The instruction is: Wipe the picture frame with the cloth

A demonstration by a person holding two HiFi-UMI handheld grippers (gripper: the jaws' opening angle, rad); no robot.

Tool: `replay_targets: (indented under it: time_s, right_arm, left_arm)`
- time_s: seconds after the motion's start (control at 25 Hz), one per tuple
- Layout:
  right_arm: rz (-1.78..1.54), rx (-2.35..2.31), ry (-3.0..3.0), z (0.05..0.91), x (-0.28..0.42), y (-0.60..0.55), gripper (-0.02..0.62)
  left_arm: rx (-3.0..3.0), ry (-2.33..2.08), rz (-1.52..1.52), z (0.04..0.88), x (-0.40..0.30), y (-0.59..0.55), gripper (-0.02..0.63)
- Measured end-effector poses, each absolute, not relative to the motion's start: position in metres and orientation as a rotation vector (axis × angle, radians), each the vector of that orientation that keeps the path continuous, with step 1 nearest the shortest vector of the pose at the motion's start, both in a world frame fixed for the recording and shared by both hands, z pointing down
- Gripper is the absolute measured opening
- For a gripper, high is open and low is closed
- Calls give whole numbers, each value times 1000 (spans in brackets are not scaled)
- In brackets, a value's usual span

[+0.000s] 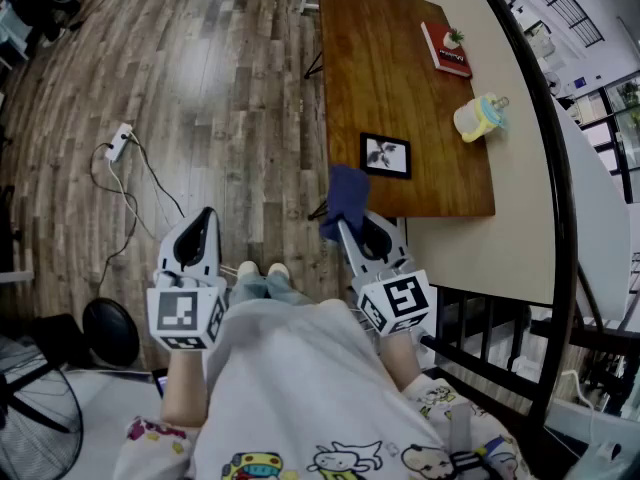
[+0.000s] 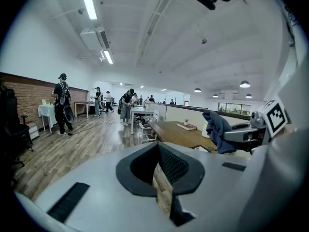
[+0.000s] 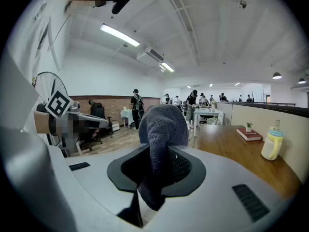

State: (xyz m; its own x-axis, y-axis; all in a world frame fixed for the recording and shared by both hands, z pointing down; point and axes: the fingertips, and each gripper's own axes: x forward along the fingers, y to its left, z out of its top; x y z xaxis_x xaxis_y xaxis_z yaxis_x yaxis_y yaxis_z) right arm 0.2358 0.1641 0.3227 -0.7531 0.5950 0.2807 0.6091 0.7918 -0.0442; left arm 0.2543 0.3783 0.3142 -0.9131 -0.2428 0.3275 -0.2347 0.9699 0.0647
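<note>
Picture frame flat on table, long side crosswise, right claw clenched on cloth, left claw closed, empty

A brown table stands on plank floor under strip lights.

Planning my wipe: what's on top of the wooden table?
A picture frame, a red book and a yellow bottle. The right gripper's cloth hides part of the table's near corner.
</note>
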Motion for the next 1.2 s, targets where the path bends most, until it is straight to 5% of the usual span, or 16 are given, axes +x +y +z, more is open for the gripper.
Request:
replay_targets:
  time_s: [0.6, 0.84, 1.2]
  right_arm:
    - [57, -939, -2732, 321, 249, 151, 69]
    - [73, -955, -2698, 326, 246, 162, 69]
    - [100, -924, -2714, 330, 199, 177, 69]
  left_arm:
    - [273, -2821, -79, 315, 277, 382, 9]
    - [273, -2810, -86, 319, 274, 384, 112]
    - [333, -2792, -89, 328, 223, 392, 161]
